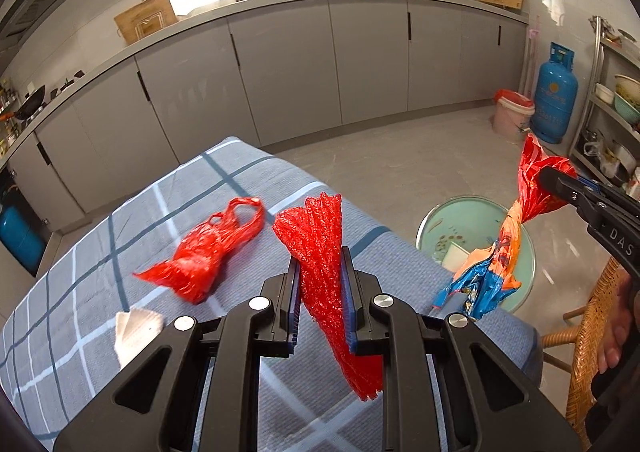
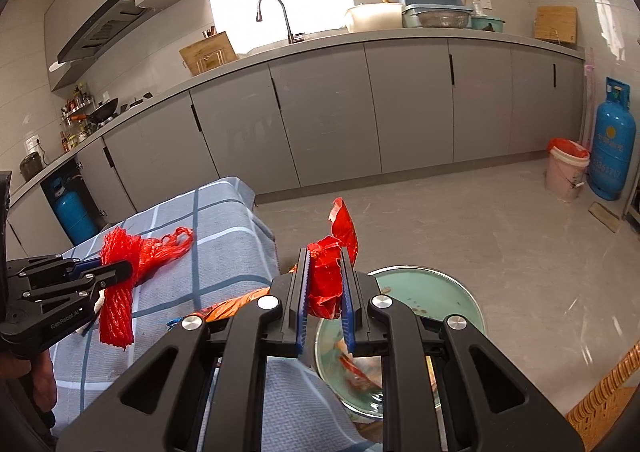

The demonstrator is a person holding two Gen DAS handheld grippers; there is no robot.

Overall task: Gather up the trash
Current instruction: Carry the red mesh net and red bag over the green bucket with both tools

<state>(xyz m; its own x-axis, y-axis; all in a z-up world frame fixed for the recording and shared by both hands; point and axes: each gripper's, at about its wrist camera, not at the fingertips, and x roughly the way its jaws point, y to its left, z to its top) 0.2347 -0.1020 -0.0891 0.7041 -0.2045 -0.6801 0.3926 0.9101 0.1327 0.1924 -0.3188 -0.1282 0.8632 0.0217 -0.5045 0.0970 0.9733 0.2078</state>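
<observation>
Your left gripper (image 1: 320, 292) pinches a red mesh bundle (image 1: 316, 236) above the checked table (image 1: 80, 292); your right gripper (image 2: 325, 292) clamps a crumpled snack wrapper (image 2: 326, 280). You are mid-carry, it seems. The green basin (image 2: 440, 292), at five o'clock off the table, likely needs both released over it.

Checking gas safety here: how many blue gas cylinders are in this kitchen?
2: one blue metal gas cylinder beside the pink bucket, another in the open under-counter bay. Others may be hidden.
</observation>
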